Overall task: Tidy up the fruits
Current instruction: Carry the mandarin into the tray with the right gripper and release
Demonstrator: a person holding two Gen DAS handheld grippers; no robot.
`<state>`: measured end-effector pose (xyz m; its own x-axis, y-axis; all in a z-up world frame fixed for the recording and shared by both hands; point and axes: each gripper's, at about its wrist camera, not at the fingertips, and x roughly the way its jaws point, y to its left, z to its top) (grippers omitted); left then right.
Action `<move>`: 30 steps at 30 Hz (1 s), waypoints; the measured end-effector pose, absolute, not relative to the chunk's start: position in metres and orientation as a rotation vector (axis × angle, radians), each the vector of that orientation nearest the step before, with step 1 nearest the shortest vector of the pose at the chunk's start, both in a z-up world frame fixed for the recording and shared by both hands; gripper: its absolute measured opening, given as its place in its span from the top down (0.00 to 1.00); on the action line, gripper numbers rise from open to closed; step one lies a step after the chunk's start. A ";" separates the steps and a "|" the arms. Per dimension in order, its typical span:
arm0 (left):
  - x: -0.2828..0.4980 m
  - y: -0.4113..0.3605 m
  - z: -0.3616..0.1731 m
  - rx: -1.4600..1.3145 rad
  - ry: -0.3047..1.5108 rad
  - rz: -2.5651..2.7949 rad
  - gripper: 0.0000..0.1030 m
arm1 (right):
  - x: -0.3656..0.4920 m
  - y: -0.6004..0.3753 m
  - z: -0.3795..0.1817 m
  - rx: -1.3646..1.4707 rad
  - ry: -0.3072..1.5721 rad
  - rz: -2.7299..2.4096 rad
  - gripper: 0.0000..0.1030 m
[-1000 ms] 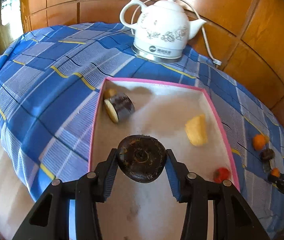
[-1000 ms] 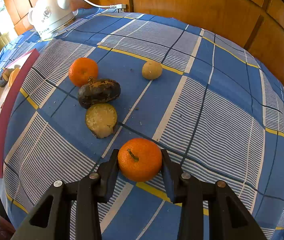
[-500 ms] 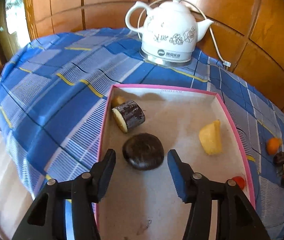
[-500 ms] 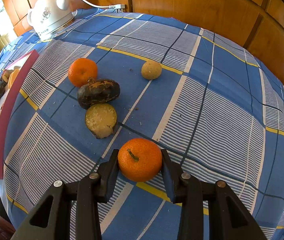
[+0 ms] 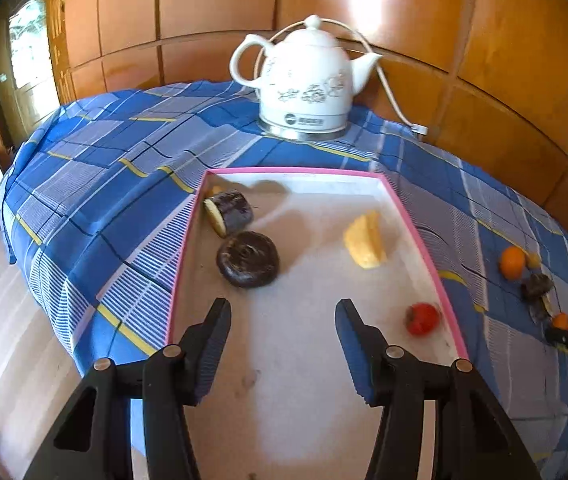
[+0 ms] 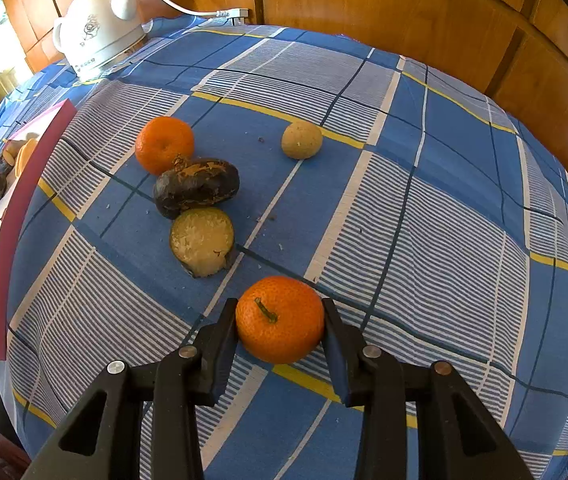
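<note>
The tangerine (image 6: 280, 319) sits pinched between the right gripper (image 6: 281, 330) pads, low on the checked cloth (image 6: 444, 200) at about 6 o'clock in the right wrist view. At 11 o'clock from it lie a cut pale slice (image 6: 202, 242), a dark fruit (image 6: 196, 187) and a second tangerine (image 6: 164, 145); a small tan ball (image 6: 302, 139) sits at 12. The pink-rimmed tray (image 6: 8, 236) is off at 9 o'clock. I'd lift straight up first, clear of the slice, then carry it left over the rim and set it in a bare patch. The left gripper (image 5: 283, 340) hangs spread wide and empty over the tray, the dark round piece (image 5: 248, 258) at its 11 o'clock.
</note>
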<state>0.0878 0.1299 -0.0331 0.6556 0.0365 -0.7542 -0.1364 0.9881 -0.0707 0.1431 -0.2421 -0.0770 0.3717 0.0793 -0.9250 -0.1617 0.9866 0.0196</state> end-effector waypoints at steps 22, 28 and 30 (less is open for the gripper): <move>0.062 0.104 -0.036 -0.089 0.864 0.042 0.46 | 0.148 -0.247 -0.067 -0.037 1.175 0.145 0.61; 0.061 0.103 -0.039 -0.090 0.875 0.044 0.46 | 0.146 -0.247 -0.065 -0.052 1.165 0.138 0.61; 0.061 0.103 -0.039 -0.088 0.876 0.043 0.46 | 0.146 -0.246 -0.064 -0.058 1.163 0.136 0.61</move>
<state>0.0607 0.1030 -0.0390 0.6399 0.0017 -0.7684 -0.0742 0.9955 -0.0597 0.1458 -0.2463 -0.0642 0.3896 0.0764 -0.9178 -0.1368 0.9903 0.0244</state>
